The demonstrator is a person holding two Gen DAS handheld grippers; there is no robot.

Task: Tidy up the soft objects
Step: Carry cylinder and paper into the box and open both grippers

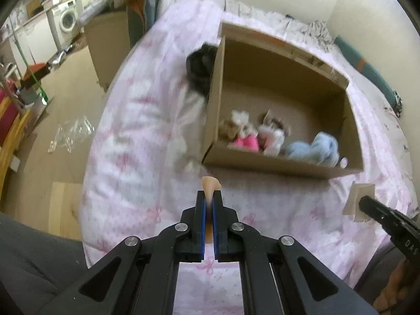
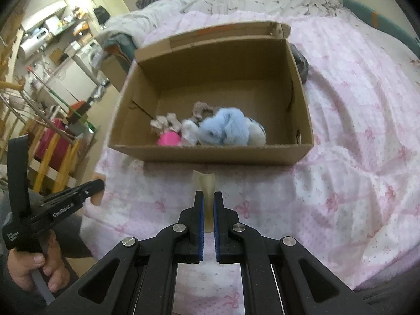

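An open cardboard box (image 1: 218, 92) (image 2: 210, 155) rests on a bed with a pink bow-print cover (image 1: 136, 131) (image 2: 354, 131). Inside, against its near wall, lie a light blue plush (image 1: 315, 144) (image 2: 225, 128), a pink-and-white plush (image 1: 246, 139) (image 2: 170, 139) and a white one (image 1: 273, 136). A dark furry thing (image 1: 199, 71) (image 2: 300, 63) lies outside against the box's side. My left gripper (image 1: 209, 191) (image 2: 98, 186) and right gripper (image 2: 207, 191) (image 1: 366, 202) hover over the cover in front of the box. Both are shut, with only their soft tips poking out between the pads.
Beyond the bed's left edge is wooden floor with crumpled clear plastic (image 1: 71, 134), a washing machine (image 1: 67, 19) and a wooden rack (image 2: 52, 152). Bunched bedding (image 2: 162, 8) lies at the head of the bed. A hand (image 2: 29, 270) grips the left tool's handle.
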